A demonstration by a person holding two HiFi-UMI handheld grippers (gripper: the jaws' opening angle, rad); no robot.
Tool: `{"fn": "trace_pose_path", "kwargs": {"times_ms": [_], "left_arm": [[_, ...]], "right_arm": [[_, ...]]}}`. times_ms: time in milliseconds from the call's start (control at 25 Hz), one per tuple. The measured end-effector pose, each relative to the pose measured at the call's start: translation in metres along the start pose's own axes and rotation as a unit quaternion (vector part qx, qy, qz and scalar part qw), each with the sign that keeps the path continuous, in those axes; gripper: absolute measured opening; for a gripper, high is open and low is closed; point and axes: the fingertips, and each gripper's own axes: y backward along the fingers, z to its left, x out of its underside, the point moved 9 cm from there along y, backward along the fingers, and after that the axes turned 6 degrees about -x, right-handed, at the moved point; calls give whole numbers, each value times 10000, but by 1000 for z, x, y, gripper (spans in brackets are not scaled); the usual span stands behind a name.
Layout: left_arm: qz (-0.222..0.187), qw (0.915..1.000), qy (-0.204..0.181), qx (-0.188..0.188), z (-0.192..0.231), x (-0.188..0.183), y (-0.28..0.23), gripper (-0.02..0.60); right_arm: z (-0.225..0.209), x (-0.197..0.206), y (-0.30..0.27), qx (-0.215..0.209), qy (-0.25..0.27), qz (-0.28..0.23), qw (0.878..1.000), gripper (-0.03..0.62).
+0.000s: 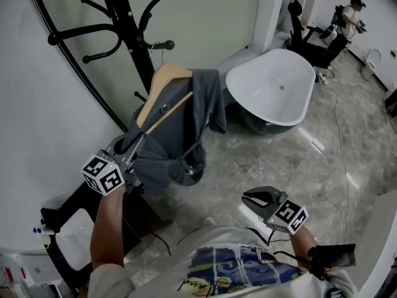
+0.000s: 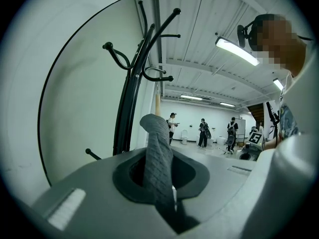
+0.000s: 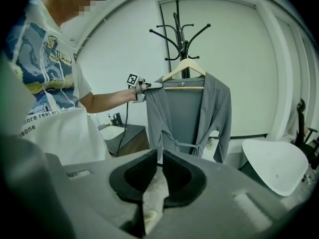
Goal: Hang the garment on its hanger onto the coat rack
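Observation:
A grey robe (image 1: 186, 135) hangs on a wooden hanger (image 1: 162, 89) just in front of the black coat rack (image 1: 127, 23). My left gripper (image 1: 133, 149) is shut on the robe's shoulder at the hanger's low end. In the left gripper view a fold of the grey robe (image 2: 158, 153) stands between the jaws, with the coat rack (image 2: 134, 88) close behind. The right gripper view shows the robe (image 3: 192, 113), the hanger (image 3: 183, 68) and the coat rack (image 3: 182, 31); whether the hook sits on a peg I cannot tell. My right gripper (image 1: 257, 198) is low by my body, shut and holding nothing.
A white bathtub (image 1: 273, 82) stands to the right of the rack. A dark cabinet with a white basin (image 1: 74, 231) sits at the lower left against the wall. Several people (image 2: 204, 132) stand far across the room. An office chair (image 1: 304, 33) is behind the tub.

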Motion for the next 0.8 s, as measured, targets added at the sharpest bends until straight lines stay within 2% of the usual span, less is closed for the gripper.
{"fn": "trace_pose_path", "kwargs": {"times_ms": [400,640,720,760,800], "left_arm": [[10,9998,-103,-161,28,4,-2,42],[195,9972,-512,-502,26,5,-5,56],[359,9934,-761,-776,24,6,-8,103],[441,9902,-901,-968,23,5,-8,149],[508,9863,-1038,-1178,21,3,-7,224]], "right_arm": [[1,-5,-8,-96,-118,203,9997,35],[4,6,2,-170,-136,158,9996,35],[5,6,6,-247,-121,128,9995,35],[6,7,7,-279,-111,116,9995,35],[7,8,10,-303,-99,111,9994,35]]}}
